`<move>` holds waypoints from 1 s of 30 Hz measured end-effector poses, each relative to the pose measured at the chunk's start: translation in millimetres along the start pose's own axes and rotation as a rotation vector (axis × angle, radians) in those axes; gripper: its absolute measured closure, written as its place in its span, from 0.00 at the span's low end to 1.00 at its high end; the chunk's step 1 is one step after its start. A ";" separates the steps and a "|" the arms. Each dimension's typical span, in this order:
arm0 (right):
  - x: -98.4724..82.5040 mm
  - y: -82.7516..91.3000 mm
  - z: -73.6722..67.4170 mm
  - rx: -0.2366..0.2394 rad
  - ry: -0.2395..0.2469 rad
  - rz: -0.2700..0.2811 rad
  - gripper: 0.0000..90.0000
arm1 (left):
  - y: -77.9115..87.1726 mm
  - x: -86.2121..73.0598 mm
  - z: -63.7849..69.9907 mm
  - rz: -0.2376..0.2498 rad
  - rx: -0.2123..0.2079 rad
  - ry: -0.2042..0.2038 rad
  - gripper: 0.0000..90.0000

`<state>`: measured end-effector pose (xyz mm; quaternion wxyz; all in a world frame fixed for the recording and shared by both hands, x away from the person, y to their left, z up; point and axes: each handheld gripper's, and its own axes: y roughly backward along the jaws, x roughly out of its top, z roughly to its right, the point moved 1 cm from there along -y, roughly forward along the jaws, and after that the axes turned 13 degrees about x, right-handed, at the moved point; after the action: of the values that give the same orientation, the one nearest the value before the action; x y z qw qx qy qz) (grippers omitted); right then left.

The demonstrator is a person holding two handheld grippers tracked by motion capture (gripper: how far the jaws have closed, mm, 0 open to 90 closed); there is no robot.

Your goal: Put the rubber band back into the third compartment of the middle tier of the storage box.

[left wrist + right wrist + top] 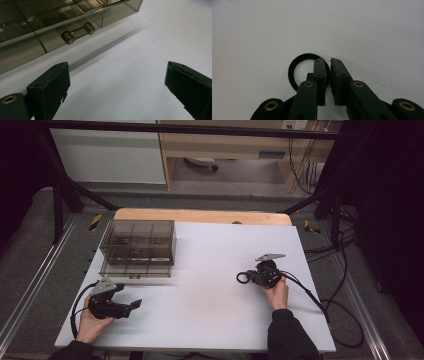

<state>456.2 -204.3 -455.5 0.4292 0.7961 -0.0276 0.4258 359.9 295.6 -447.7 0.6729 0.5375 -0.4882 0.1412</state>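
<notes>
So this looks like the pick-up step: the right tool (pixel 327 75) has its jaws pinched on the rim of a black ring (pixel 297 65), one jaw inside the hoop and the other outside. From the right gripper view the pads look nearly together with only the ring's thin band between them, so I'd call that a clamped grip. The ring sits on the white desk (pixel 210 270) over toward its right edge, roughly halfway between the near and far edges, and it still looks flat on the surface, not lifted.

My guess for the next move: lift it clean and carry it over to the smoky clear drawer box (pixel 138 247) at the far left corner of the desk. That box has a small bar handle (pixel 78 32) on its front drawer, and the drawer looks closed, so somebody has to pull it first.

That's probably the left tool's (pixel 131 306) job. It's wide open, holding nothing, resting low near the near left corner with its jaws aimed up at the handle. The right hand (pixel 276 294) grips its tool from behind, pointing left across the desk.
</notes>
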 end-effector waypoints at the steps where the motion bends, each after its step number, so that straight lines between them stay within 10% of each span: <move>1: 0.0 0.0 0.0 -0.002 -0.003 -0.001 0.93 | 0.0 0.0 0.0 -0.001 0.000 0.000 0.06; 30: -0.1 2.2 -1.2 -0.009 0.010 -0.009 0.97 | 0.4 0.0 -0.3 0.003 0.002 0.001 0.06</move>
<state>454.5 -204.9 -453.8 0.4348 0.7921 -0.0239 0.4278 359.8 296.0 -447.4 0.6724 0.5374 -0.4885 0.1432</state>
